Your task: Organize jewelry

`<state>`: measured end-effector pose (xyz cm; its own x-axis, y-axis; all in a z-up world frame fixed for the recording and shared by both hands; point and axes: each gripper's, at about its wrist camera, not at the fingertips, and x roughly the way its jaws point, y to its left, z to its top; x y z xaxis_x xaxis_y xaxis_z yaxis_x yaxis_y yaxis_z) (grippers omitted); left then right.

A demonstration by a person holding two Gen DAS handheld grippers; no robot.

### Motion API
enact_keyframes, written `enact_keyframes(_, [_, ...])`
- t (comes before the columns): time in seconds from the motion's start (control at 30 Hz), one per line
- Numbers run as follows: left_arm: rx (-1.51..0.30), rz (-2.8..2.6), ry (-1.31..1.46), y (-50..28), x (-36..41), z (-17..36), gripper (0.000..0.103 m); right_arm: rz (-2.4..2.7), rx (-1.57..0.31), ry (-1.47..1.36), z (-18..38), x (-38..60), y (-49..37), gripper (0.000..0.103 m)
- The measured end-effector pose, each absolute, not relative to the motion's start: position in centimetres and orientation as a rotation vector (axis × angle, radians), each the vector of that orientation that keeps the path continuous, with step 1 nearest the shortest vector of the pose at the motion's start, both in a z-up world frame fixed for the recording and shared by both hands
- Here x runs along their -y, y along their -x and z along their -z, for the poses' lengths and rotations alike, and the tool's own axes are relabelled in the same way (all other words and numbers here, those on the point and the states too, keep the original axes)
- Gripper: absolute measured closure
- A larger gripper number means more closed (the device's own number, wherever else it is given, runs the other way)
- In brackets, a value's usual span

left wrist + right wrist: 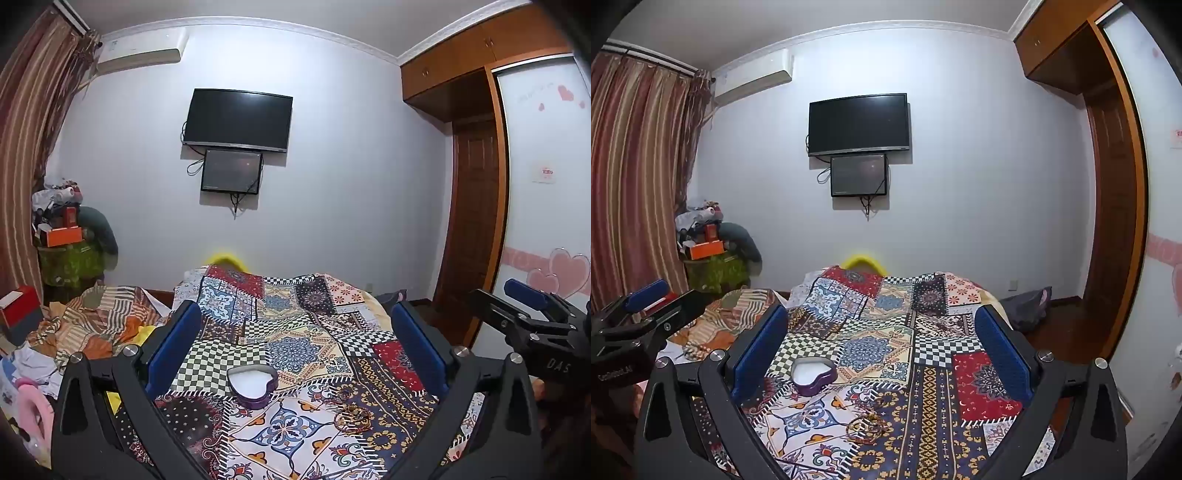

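Observation:
A purple heart-shaped box [252, 384] with a white inside lies open on the patchwork bedspread [295, 343]. To its right lies a small heap of thin brown bangles [354, 416]. My left gripper [295, 347] hovers open over the bed, box and bangles both lying below the gap between its blue pads. My right gripper [881, 350] is open too, with the box [813, 373] near its left pad and the bangles [867, 424] low in the gap. Each gripper shows at the edge of the other's view, nothing between its fingers.
Crumpled striped bedding [96, 325] and clothes lie left of the bedspread. A pile of boxes [62, 229] stands by the curtain. A wall TV [238, 120] hangs ahead. A wooden wardrobe and door [476, 229] stand right. A dark bag [1028, 304] lies on the floor.

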<state>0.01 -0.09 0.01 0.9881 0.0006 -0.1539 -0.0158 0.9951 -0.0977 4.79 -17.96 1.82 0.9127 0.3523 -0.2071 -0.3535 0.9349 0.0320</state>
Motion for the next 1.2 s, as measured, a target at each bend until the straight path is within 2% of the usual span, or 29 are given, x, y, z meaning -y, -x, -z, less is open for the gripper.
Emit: enact_keyframes(1.2, [-0.168,-0.003,0.075,-0.2,0.3,0.1,0.000,-0.367,-0.230,0.005,-1.6,17.5,-4.8,0.003])
